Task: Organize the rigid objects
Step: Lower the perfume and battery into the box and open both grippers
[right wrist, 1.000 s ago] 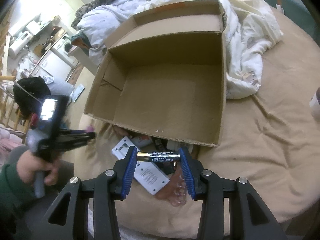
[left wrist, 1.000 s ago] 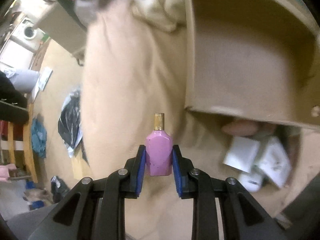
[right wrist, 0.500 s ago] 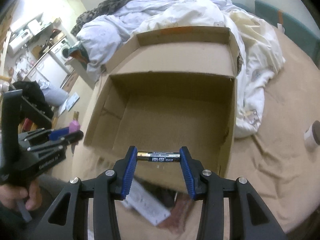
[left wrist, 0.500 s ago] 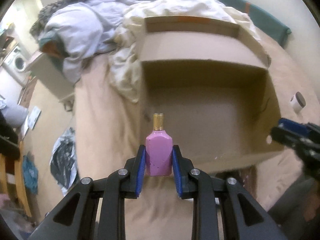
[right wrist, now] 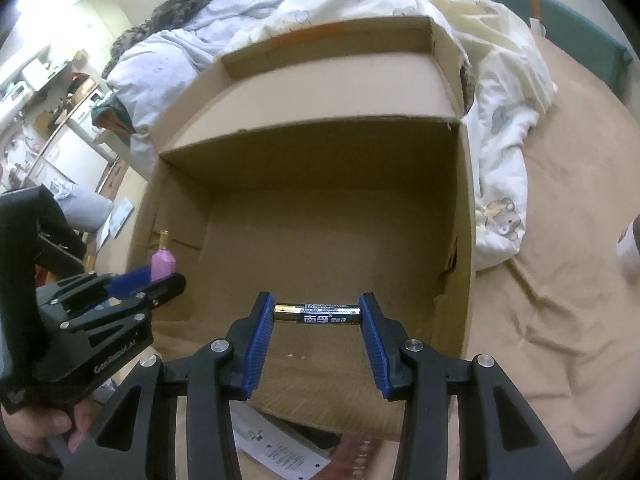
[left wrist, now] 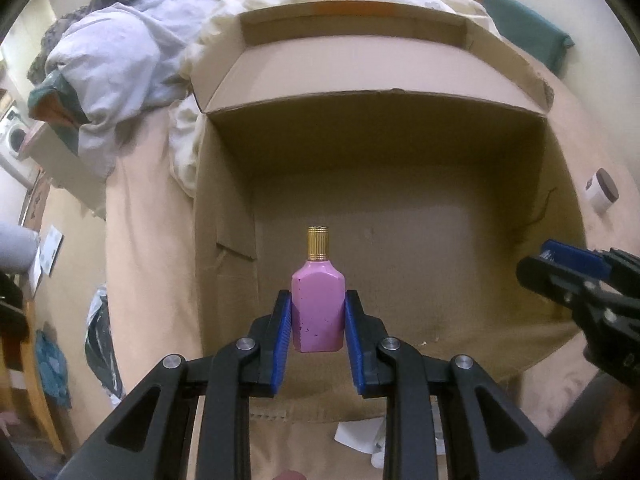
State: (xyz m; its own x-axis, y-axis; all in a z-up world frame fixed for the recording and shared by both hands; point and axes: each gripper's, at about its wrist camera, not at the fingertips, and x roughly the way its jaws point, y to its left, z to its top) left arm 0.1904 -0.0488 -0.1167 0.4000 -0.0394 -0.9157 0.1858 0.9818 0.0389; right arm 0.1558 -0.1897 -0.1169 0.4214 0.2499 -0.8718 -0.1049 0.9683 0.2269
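Note:
My left gripper (left wrist: 318,312) is shut on a pink bottle (left wrist: 318,308) with a gold cap, held upright over the near edge of an open cardboard box (left wrist: 224,220). The bottle also shows in the right wrist view (right wrist: 162,262) at the box's left side. My right gripper (right wrist: 318,314) is shut on a black and gold battery (right wrist: 318,314), held crosswise by its ends over the box's near edge. The right gripper shows at the right in the left wrist view (left wrist: 568,264). The box (right wrist: 466,280) shows nothing on its floor.
The box sits on a tan bed sheet (right wrist: 560,300). Crumpled white bedding (right wrist: 500,120) lies behind and right of it. A small jar (left wrist: 602,190) stands right of the box. A white leaflet (right wrist: 280,452) and other small items lie before the box.
Both grippers have moved forward and in over the box's near edge, each still holding its object. The box now fills both views.

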